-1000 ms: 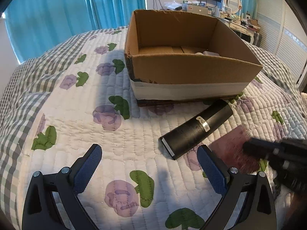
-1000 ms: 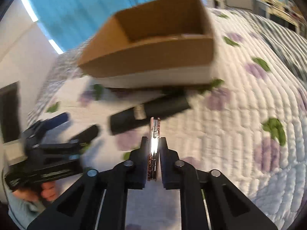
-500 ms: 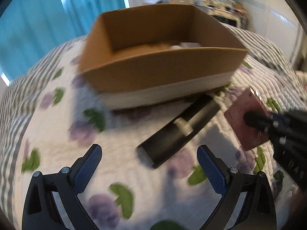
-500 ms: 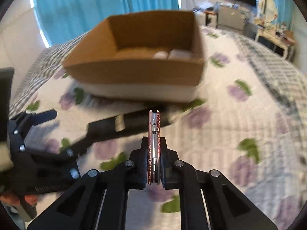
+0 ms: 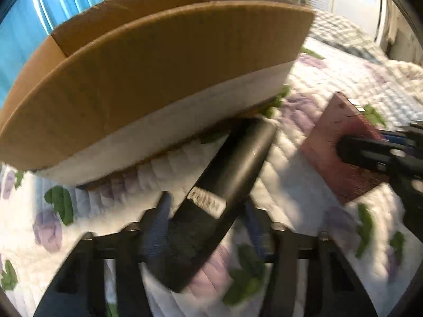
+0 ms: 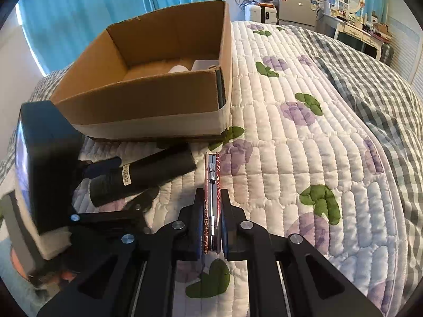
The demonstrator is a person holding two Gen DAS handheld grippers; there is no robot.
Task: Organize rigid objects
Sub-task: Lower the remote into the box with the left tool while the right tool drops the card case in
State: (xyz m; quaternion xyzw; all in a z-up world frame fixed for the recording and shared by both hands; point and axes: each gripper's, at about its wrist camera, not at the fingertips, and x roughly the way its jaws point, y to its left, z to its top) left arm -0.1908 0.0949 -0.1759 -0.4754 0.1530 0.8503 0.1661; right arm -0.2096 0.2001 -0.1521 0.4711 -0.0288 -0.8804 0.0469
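The left gripper (image 5: 206,227) has dropped low and forward over the last second, and its fingers, wide apart before, now straddle the black tube (image 5: 224,198) lying on the bed (image 6: 290,158) against the box (image 6: 158,100); whether they pinch it yet I cannot tell through the blur. The right gripper (image 6: 211,227) stays clamped on the red case (image 6: 211,198), held on edge just above the quilt. Judging by this, both pieces go to the box next. The tube's white label (image 5: 208,202) is unreadable.

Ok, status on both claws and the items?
Left claw around black cylinder, grip unclear through blur. Right claw shut on red flat case. Cardboard box ahead, unobstructed.
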